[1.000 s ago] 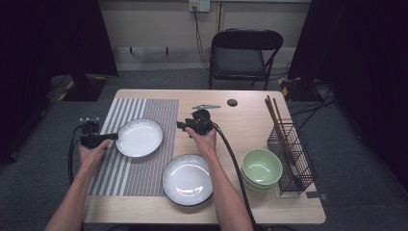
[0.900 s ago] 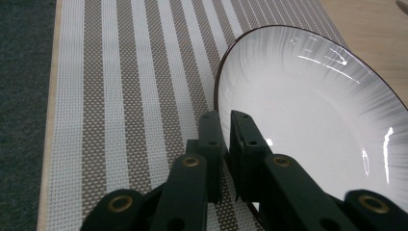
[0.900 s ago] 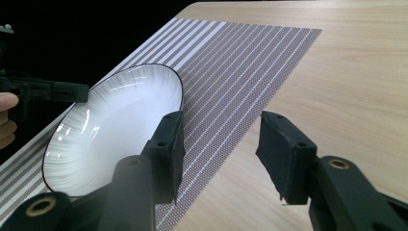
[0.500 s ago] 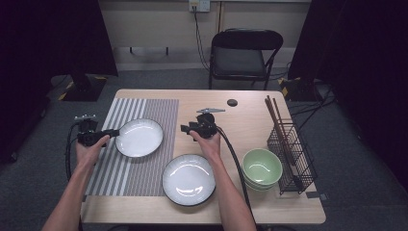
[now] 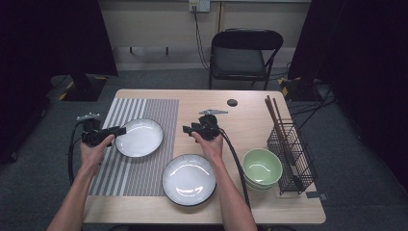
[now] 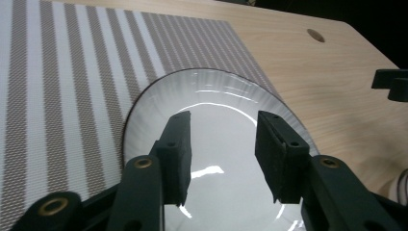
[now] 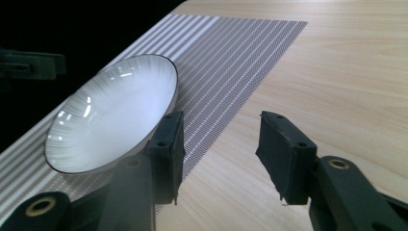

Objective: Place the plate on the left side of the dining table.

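Since a second ago, drawn slightly back: left gripper (image 5: 118, 130), fingers (image 6: 175, 144) apart over the white plate (image 5: 139, 137) on the striped mat (image 5: 130, 163); right gripper (image 5: 187, 129) fingers likewise apart, above bare bench (image 5: 240, 110).

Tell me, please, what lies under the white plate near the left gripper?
The white plate rests on the striped placemat, which lies on the wooden table. The mat's part directly beneath the plate is covered.

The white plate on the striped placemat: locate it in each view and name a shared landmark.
High view: white plate left of centre, at the left gripper.
Left gripper view: centre, behind the jaws.
Right gripper view: left of centre.
Shared landmark: striped placemat under the plate.
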Tool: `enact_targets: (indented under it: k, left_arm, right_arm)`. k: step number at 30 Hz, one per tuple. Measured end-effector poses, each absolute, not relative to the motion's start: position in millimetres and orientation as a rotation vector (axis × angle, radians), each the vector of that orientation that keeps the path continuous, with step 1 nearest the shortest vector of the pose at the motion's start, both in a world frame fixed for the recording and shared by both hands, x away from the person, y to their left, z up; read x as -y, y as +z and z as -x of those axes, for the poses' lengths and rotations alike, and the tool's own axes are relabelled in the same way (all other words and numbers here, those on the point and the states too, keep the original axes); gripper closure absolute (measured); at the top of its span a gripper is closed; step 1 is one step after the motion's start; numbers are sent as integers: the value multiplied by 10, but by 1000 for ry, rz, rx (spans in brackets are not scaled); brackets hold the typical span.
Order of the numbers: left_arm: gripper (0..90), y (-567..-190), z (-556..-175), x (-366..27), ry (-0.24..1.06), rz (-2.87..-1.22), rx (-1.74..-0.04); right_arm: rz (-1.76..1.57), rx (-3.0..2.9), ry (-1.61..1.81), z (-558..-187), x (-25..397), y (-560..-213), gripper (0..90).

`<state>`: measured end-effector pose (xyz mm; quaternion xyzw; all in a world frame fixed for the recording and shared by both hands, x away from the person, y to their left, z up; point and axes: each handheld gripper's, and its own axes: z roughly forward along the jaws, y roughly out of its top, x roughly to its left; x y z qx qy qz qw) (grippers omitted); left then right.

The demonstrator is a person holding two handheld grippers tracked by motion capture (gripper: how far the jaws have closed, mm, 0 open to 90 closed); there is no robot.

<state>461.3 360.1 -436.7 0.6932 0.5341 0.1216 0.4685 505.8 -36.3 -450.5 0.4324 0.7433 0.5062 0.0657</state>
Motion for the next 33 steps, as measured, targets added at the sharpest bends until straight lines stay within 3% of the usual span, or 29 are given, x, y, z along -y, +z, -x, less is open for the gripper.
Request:
enact_targets:
  k: [19, 33]
  left_arm:
    - [560, -4329, -4370, -3199, 299, -1733, -1175]
    - [539, -4313, -4233, -2755, 266, -1790, -1035]
  right_arm:
    - [-1240, -2229, 1569, -4798, 483, -4359, 534]
    - [-1314, -2255, 1343, -4889, 563, -4715, 462]
